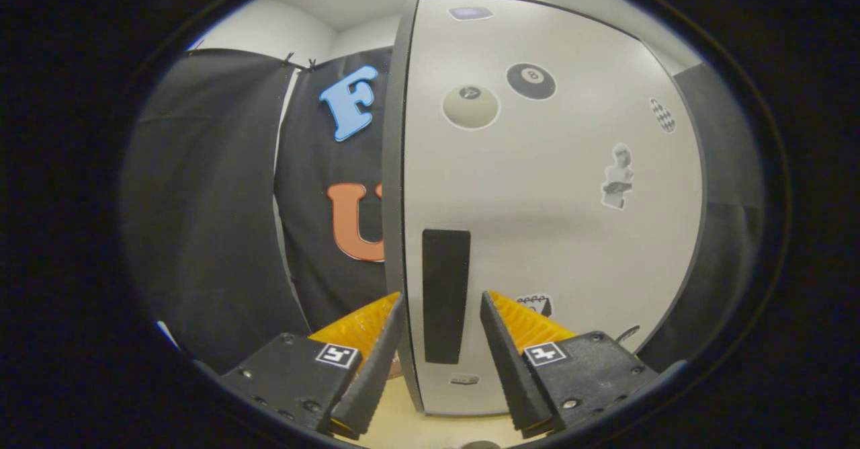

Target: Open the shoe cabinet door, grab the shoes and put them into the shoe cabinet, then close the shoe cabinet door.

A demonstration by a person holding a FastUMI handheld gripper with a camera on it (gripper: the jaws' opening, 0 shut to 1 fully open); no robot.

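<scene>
Booth wall (222,200); "8" sticker (531,81); tool (440,314) agape.

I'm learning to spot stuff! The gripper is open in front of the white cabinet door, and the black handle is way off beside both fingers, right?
Not quite. In the gripper view the black handle lies between the fingers, not off beside them. The rest holds: the gripper is open in front of the white cabinet door.
</scene>
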